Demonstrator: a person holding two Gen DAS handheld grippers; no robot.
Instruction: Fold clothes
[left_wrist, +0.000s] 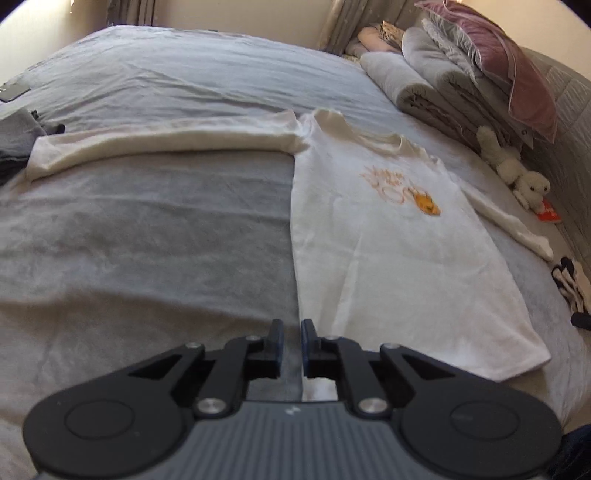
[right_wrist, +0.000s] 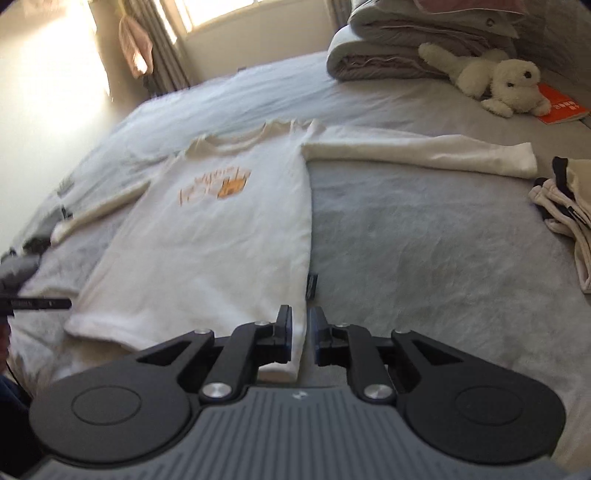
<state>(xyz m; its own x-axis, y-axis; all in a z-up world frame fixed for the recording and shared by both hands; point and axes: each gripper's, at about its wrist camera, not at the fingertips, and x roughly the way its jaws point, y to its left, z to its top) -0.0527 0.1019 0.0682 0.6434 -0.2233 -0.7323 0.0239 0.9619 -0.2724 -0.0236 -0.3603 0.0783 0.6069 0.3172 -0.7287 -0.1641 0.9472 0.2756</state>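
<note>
A white long-sleeved shirt (left_wrist: 388, 251) with an orange print lies flat, front up, on the grey bed (left_wrist: 147, 240). One sleeve (left_wrist: 147, 144) stretches out to the left in the left wrist view. The other sleeve (right_wrist: 424, 151) stretches right in the right wrist view. My left gripper (left_wrist: 292, 343) hovers over the shirt's side edge near the hem, its jaws a narrow gap apart and nothing held. Over the opposite hem corner of the shirt (right_wrist: 221, 240), my right gripper (right_wrist: 301, 332) is also narrowly open, with the fabric lying beneath the gap.
Rolled grey bedding (left_wrist: 424, 85) and a pink pillow (left_wrist: 517, 62) are stacked at the headboard, with a white plush dog (right_wrist: 498, 81) and an orange book (right_wrist: 561, 107) beside them. A folded cream-and-black garment (right_wrist: 565, 214) lies right of the shirt. Dark grey clothing (left_wrist: 18, 140) sits at the far left.
</note>
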